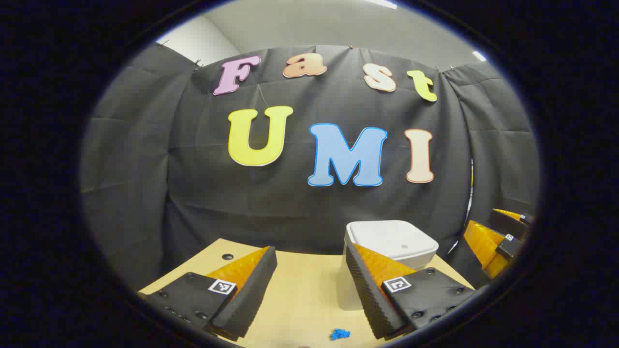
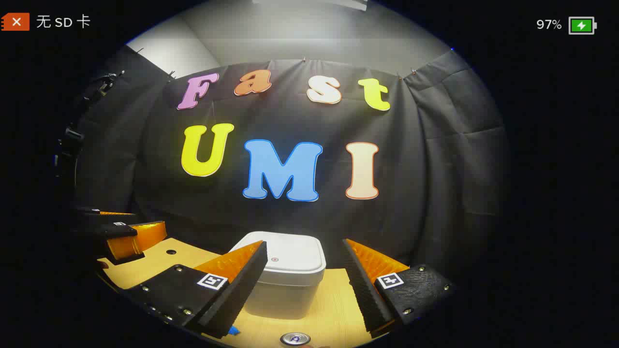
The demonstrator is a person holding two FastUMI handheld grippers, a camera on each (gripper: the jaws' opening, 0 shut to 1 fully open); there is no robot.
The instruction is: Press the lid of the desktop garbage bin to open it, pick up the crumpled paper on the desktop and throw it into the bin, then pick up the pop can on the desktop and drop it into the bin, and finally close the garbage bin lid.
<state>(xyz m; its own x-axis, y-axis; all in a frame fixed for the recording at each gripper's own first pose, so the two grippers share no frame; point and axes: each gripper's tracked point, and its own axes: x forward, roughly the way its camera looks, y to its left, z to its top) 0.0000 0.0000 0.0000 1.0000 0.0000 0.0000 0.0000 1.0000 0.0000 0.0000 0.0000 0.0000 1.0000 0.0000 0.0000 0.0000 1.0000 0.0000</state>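
Both tools gape before the bin (image 2: 283, 270) (lid down).

table (image 1: 300, 290) pale wood | round hole (image 1: 227, 256) far-left corner | blue scrap (image 1: 340, 333) near edge

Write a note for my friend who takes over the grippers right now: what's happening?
Left gripper: open, holding nothing.
Right gripper: open, holding nothing, pointed at the garbage bin.
The bin stands on the wooden table, lid shut.
The pop can's top shows near the right gripper.
Nothing done yet: press the lid open, bin the paper, then the can, close the lid.
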